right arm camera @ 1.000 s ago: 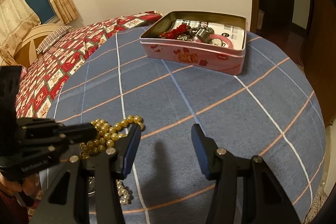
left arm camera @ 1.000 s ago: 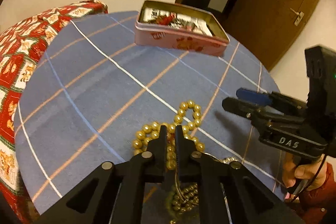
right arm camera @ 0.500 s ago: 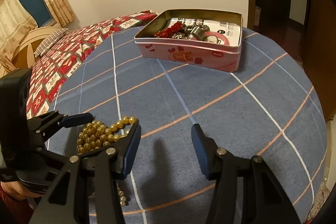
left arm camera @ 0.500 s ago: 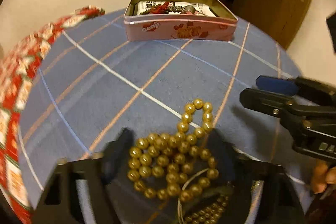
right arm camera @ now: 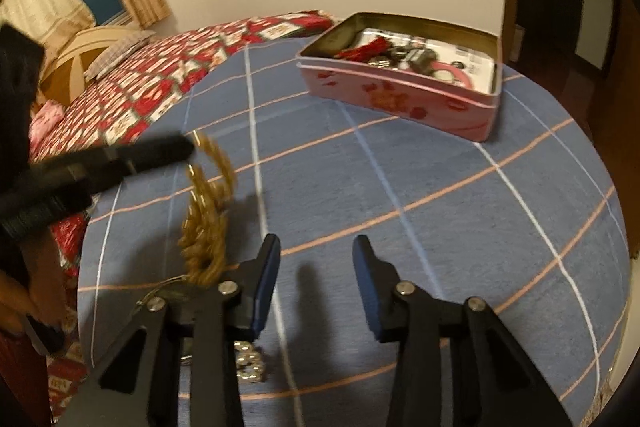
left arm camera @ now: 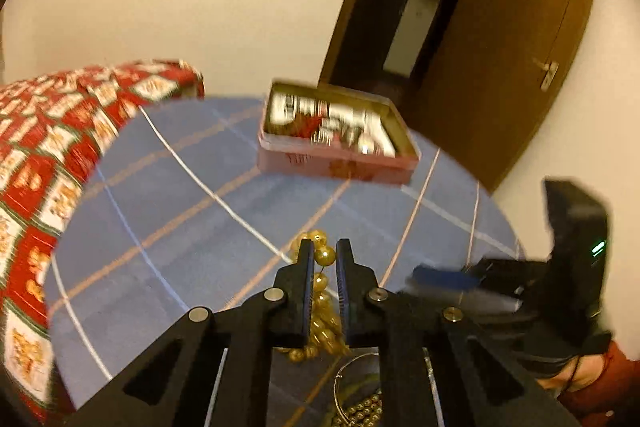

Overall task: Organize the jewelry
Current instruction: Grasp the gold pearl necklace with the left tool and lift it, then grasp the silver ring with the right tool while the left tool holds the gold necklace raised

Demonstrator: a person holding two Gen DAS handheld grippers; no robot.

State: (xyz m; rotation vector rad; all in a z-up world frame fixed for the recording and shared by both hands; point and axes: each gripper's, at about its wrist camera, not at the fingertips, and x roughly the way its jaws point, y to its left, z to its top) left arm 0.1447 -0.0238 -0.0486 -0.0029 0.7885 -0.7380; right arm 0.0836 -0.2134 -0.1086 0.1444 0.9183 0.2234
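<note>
My left gripper [left arm camera: 323,255] is shut on a gold bead necklace [left arm camera: 325,255] and holds it lifted above the table, the strand hanging down between the fingers. In the right wrist view the left gripper [right arm camera: 176,151] shows at left with the necklace [right arm camera: 208,211] dangling blurred below it. My right gripper [right arm camera: 316,267] is open and empty, low over the blue checked tablecloth [right arm camera: 440,211]. An open pink tin [right arm camera: 400,95] with jewelry inside stands at the table's far side, also in the left wrist view [left arm camera: 340,155].
A thin bangle and small gold beads [left arm camera: 360,399] lie on the cloth under the left gripper. A silver bead piece [right arm camera: 248,367] lies by the right gripper's left finger. A red patterned bed [right arm camera: 160,67] is beyond the table's left edge. A brown door [left arm camera: 500,47] stands behind.
My left gripper opened over the necklace pile, then shut on the gold necklace and lifted it off the cloth. The right gripper stayed open and shifted slightly.
</note>
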